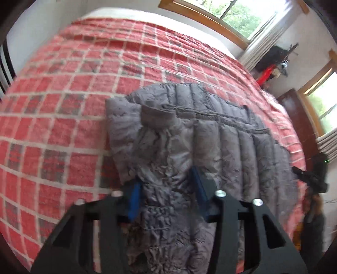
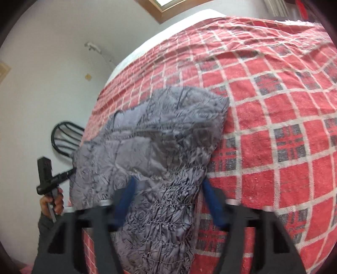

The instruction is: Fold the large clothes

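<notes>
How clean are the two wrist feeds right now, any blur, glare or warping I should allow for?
Left wrist view: the window is blown out, the plaid blanket is smeared at the far edge, and the grey puffer jacket is fairly sharp. Right wrist view: the right gripper is motion-blurred, the jacket softer. Both bulge strongly from fisheye.

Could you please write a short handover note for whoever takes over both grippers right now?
Left gripper: fingers apart, with bunched fabric of the grey puffer jacket between them; grip not certain.
Right gripper: likewise, fingers apart around a gathered part of the jacket.
The jacket lies on the red checked bedspread, near the bed's edge, one sleeve folded over the body.
Left to do: finish the folds and flatten it.
</notes>
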The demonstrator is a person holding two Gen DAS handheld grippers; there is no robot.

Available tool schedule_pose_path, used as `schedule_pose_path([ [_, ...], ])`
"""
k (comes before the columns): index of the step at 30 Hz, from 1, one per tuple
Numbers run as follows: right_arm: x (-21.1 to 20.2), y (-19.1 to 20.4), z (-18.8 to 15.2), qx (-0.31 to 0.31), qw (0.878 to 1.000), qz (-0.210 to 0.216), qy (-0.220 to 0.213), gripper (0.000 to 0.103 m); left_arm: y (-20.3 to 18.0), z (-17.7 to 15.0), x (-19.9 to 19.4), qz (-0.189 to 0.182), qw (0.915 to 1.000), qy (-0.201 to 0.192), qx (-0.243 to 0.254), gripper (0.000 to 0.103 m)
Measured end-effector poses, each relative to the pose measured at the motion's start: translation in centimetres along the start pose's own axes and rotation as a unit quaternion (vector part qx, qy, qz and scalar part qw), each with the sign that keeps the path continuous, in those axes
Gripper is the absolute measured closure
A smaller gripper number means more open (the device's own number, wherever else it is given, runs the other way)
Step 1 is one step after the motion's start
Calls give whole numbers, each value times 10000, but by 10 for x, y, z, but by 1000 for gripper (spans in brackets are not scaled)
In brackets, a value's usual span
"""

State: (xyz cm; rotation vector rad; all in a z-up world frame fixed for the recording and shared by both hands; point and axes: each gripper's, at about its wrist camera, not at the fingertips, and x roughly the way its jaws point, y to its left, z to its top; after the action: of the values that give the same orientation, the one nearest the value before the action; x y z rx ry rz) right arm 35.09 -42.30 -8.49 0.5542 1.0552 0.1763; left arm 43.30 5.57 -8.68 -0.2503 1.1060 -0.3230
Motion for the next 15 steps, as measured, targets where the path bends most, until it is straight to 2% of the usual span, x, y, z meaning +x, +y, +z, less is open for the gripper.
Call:
schedule_pose_path([
  [1,-2,4,-1,-136,9998,-96,-53,75,-1,-1,-2,-28,10000,-51,21,83],
  [2,-4,6,-1,-204,9997,-126,-97,81,-3,-2,-6,-14,9999,-112,32,88],
  [4,-13,16,-2,-429,9984,-271,-260,86,-8,-4,-16,16,9995,-296,119,93],
  [9,-33,36,-4,-825,9941,-465,-538,92,-25,-7,-44,25,9960,-753,480,96],
  [15,-59,57,17,-941,9894,-473,-1003,93,-30,7,-73,-122,9912,-1205,527,96],
])
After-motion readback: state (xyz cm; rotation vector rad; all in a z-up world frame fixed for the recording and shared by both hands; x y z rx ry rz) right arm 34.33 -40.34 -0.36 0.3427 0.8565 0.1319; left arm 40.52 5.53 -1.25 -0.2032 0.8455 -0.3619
